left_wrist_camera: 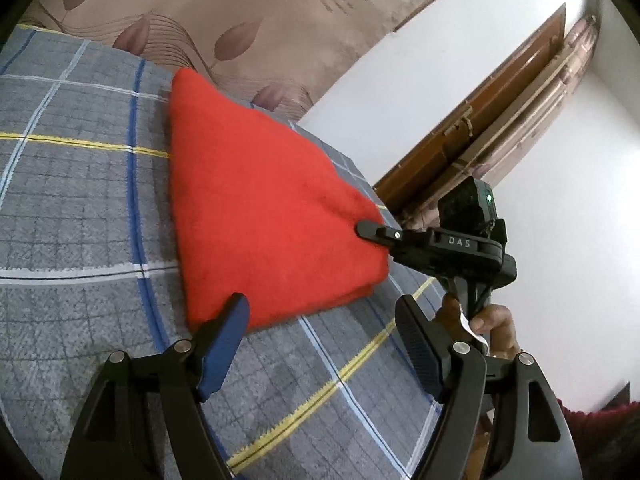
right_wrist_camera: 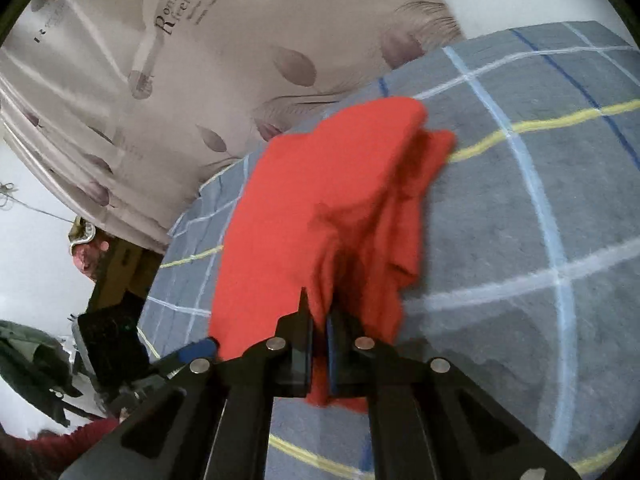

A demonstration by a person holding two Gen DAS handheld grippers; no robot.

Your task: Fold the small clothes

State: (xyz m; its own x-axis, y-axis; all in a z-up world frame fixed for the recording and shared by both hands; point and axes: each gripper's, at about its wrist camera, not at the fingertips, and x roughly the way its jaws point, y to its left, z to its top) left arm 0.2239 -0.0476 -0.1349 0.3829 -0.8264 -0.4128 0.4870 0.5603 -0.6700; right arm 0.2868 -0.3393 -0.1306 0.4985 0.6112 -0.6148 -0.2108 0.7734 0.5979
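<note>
Red garment (left_wrist_camera: 256,208) lay on the plaid bed sheet (left_wrist_camera: 80,208), already doubled over (mid-fold). Right gripper (right_wrist_camera: 319,320) clamped its near edge; left gripper (left_wrist_camera: 320,320) fingers wide, empty. Final fold and flattening remained.

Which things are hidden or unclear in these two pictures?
- Right wrist view: the pinched edge of the red cloth is hidden between the shut right gripper fingers.
- Left wrist view: the cloth's far layers are hidden by its top fold.
- Garment type: unclear in both.
</note>
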